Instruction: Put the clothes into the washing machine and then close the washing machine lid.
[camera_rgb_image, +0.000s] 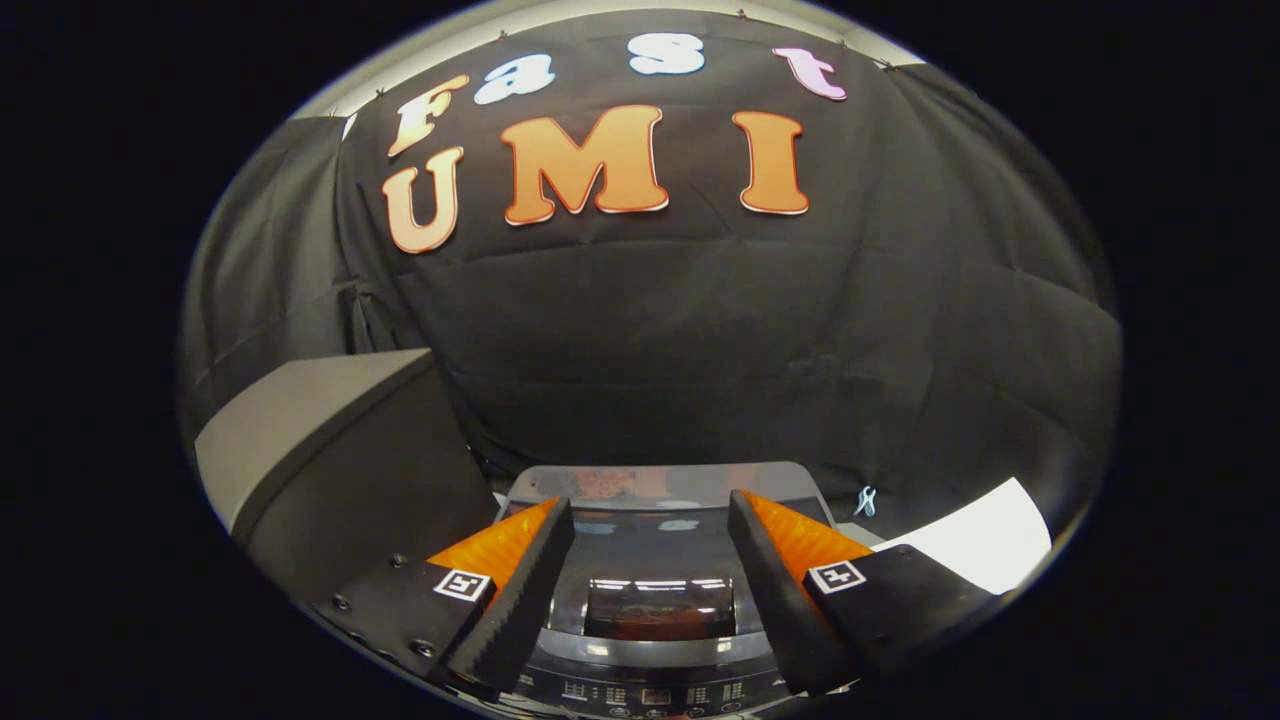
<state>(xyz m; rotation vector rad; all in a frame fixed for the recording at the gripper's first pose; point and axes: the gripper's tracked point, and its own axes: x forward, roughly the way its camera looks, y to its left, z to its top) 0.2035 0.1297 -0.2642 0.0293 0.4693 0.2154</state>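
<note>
Washing machine (660, 560): below and ahead of the claw (650, 520), its lid (655, 545) lying flat over the top.
Control panel (650, 692): along the machine's near edge, under the fingers.
Claw: fingers spread apart, nothing between them, above the lid.
Box (330, 450): left of the machine.
Sheet (985, 545): right of the machine.
Clip (866, 500): by the machine's far right corner.

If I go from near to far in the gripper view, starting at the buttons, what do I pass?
Washing machine control panel → glossy closed lid, between the open fingers of the hand-held gripper → the washer's grey back edge → black cloth wall.
</note>
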